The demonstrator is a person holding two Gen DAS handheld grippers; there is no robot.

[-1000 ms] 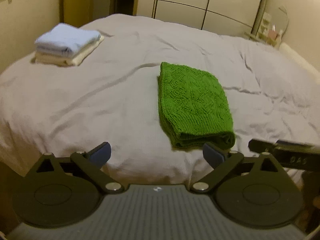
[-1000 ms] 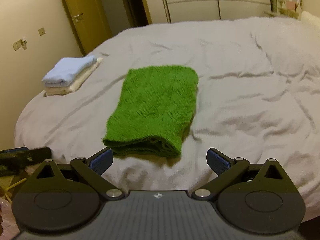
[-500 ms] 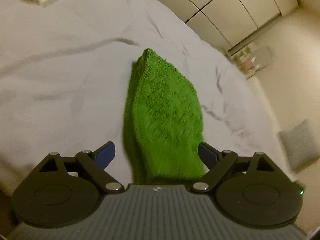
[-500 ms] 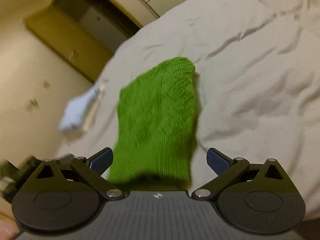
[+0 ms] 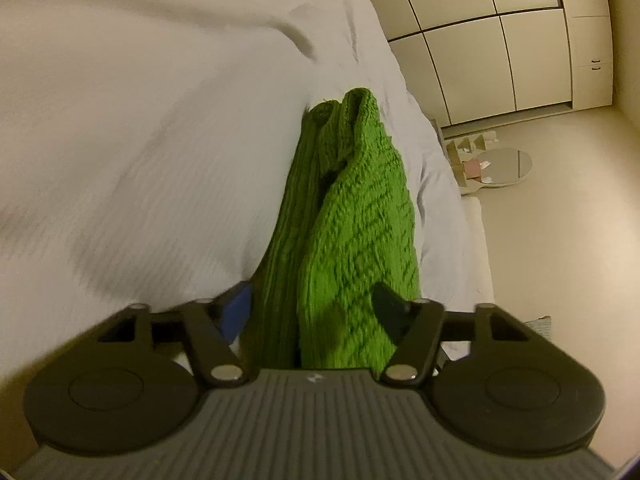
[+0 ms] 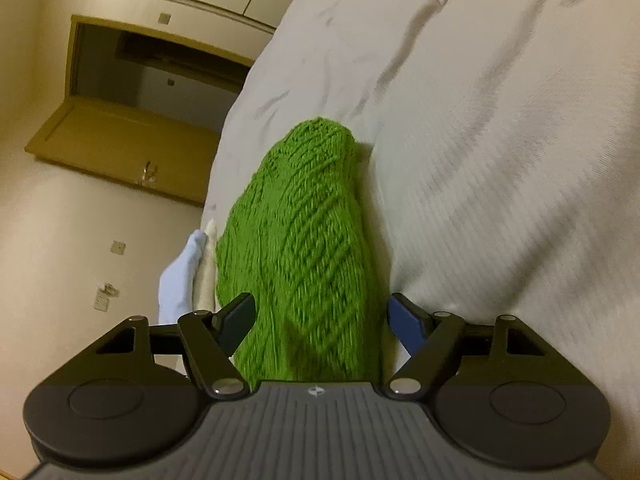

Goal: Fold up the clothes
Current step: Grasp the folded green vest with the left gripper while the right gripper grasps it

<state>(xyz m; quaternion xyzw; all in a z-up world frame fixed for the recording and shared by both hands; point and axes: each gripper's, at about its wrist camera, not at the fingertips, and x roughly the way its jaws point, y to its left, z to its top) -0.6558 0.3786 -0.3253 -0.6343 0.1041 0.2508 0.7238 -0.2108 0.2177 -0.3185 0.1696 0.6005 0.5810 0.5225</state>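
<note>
- Knit [image 5: 360, 216]: green, chunky cable pattern, folded in layers, lying on the sheet [image 5: 140, 140] between both grippers' fingers.
- Left gripper [image 5: 312, 306]: jaws spread around the knit's edge, not pinching.
- Right gripper [image 6: 320, 320]: jaws spread likewise.
- Sheet: pale grey, ribbed, creased.
- Folded stack [image 6: 184, 272]: left of right gripper.

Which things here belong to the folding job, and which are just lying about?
Job:
- green knitted garment, folded, between both grippers' fingers
- left gripper
- right gripper
- pale grey bed cover
- folded light blue and cream clothes stack

Lying about:
- round mirror
- wooden door
</note>
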